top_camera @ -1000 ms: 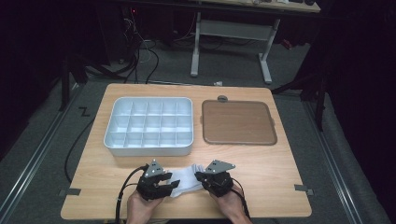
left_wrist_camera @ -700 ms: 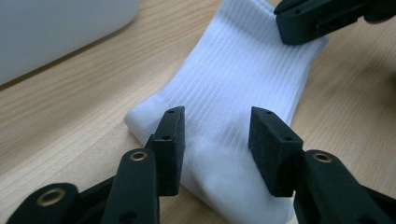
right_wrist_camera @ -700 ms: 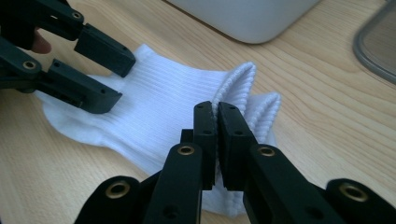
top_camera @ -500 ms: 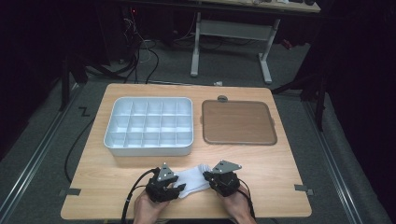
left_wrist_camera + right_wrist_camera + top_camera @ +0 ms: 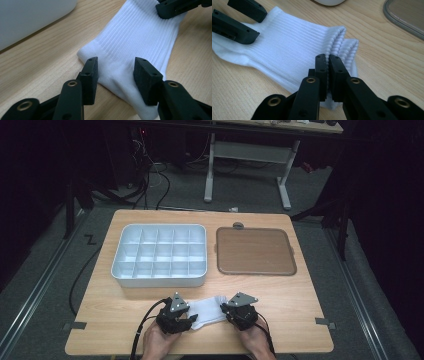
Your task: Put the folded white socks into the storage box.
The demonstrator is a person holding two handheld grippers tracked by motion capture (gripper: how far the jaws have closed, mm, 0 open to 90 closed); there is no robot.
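Observation:
A white ribbed sock lies flat on the wooden table near its front edge, between my two grippers. In the right gripper view my right gripper is shut on the sock's folded cuff edge, pinching the ribbed layers. In the left gripper view my left gripper stands open, its two pads straddling the other end of the sock with a gap on each side. From above, the left gripper sits at the sock's left end and the right gripper at its right end.
A white compartment tray stands behind the sock at centre left. A brown flat tray lies to its right. The table edge runs just behind my hands. Cables trail from both grippers.
My left gripper has edged slightly to the right, closer over the sock's end. The right gripper keeps its pinch on the cuff and has hardly moved.

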